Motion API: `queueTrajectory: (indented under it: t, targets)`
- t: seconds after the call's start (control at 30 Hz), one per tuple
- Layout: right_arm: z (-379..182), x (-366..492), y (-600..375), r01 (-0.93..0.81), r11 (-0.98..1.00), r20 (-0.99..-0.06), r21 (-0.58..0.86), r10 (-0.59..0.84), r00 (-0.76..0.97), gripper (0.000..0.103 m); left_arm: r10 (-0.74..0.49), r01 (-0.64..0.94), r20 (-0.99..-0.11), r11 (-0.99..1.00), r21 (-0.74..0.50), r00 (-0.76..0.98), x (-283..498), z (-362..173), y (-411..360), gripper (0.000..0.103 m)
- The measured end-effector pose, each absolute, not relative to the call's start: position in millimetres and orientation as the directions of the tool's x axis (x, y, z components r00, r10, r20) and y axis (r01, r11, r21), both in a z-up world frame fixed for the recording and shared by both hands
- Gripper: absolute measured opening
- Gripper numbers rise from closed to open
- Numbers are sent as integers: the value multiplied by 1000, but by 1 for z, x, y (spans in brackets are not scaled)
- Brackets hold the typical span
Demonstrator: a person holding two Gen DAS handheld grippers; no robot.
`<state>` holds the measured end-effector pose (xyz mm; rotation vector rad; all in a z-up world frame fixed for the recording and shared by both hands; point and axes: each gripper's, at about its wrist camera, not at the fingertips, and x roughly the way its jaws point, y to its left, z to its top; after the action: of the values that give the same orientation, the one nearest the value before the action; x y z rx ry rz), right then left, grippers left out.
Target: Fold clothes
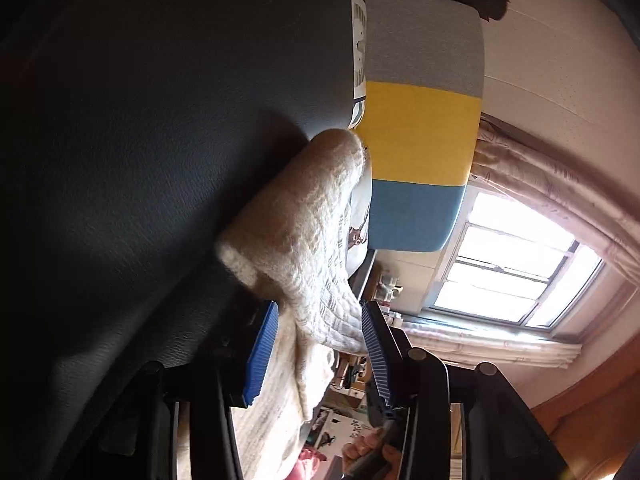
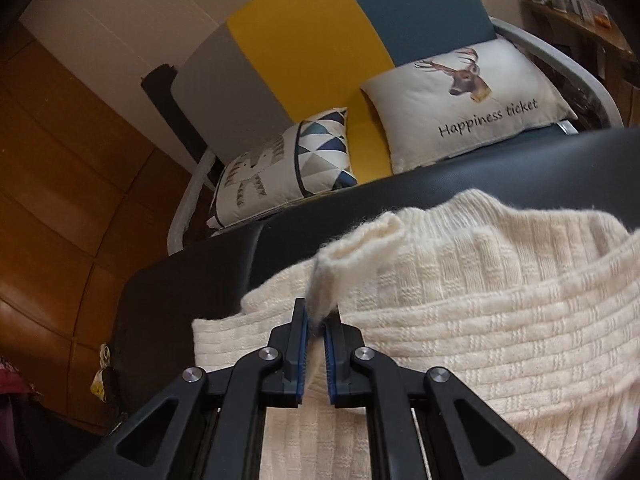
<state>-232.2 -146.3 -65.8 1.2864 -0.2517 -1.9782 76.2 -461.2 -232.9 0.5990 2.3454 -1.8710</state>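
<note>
The right gripper (image 2: 316, 320) is clamped on a fold of the cream sweater (image 2: 480, 300), which lies on a black surface (image 2: 520, 160). The left gripper (image 1: 320, 340) has its pads apart around the knit, seemingly not pinching it. Cushions (image 2: 468, 100) sit behind.

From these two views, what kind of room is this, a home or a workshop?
Most likely a home living room. A sofa with grey, yellow and blue panels holds a deer cushion, and a curtained window lets in daylight. The cream knitted sweater lies on a dark padded surface.
</note>
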Motion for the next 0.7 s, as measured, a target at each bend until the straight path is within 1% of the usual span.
queueTrajectory:
  t: [0.2,0.4,0.5,0.6,0.63,0.7]
  targets:
    - [1,-223,-176,611,-611,-644,502,-736,-207,6,221,342,-291,245,-907,-931,52,-242,-457,44]
    - [54,-218,-178,693,-575,-593,435,-762,-259,6,207,331,-290,210,-920,-935,30,-229,-461,44]
    - [62,-224,-153,680,-604,-581,417,-752,-311,6,205,327,-289,183,-927,-935,19,-222,-463,44]
    - [52,-237,-118,620,-648,-584,444,-733,-349,6,228,340,-303,143,-929,-925,9,-220,-459,45]
    - [43,-242,-104,593,-665,-590,454,-723,-359,6,233,347,-312,130,-929,-921,6,-220,-458,45]
    - [21,-251,-77,533,-697,-609,480,-702,-370,6,240,394,-361,106,-913,-901,3,-224,-456,45]
